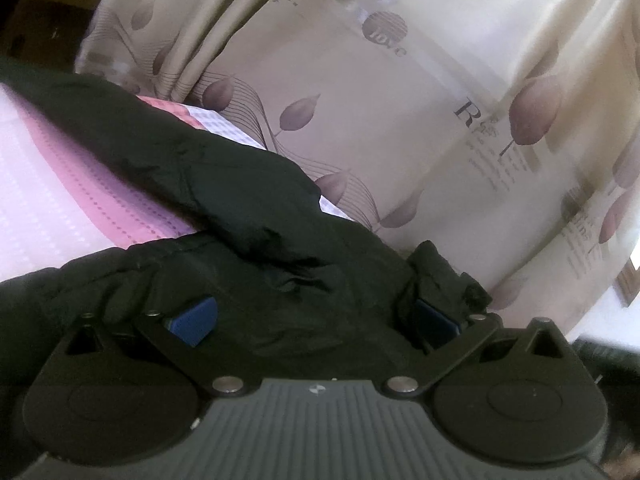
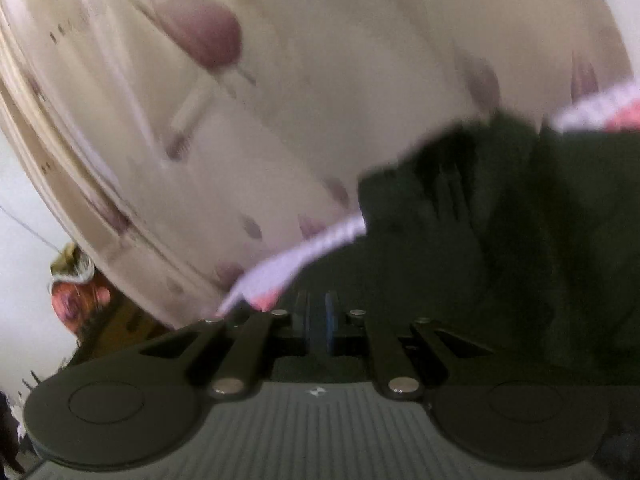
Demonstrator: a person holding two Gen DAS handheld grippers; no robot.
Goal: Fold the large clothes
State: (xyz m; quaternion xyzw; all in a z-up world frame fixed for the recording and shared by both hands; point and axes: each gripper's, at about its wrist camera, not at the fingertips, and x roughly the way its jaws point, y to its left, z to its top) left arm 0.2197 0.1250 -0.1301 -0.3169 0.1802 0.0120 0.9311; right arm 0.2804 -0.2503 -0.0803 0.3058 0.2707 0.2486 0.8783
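One dark jacket (image 1: 224, 208), two grippers. It lies on the pink/white bed cover (image 1: 60, 184), long axis running diagonal toward the leaf-print curtain (image 1: 400, 120). Left gripper (image 1: 316, 320): jaws wide apart w/ jacket fabric bunched between, can't tell if they're pressing it. Right gripper (image 2: 320, 320): blue pads together; pinching fabric? Too blurry. Only the left view is sharp.

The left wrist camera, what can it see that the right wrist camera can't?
Only the left wrist view shows the left gripper, jaws wide with the black jacket bunched between them, and sharp letters on the curtain. Only the right wrist view shows the right gripper, jaws nearly together, and an orange thing at the far left. Both show jacket, pink bedsheet and flowered curtain.
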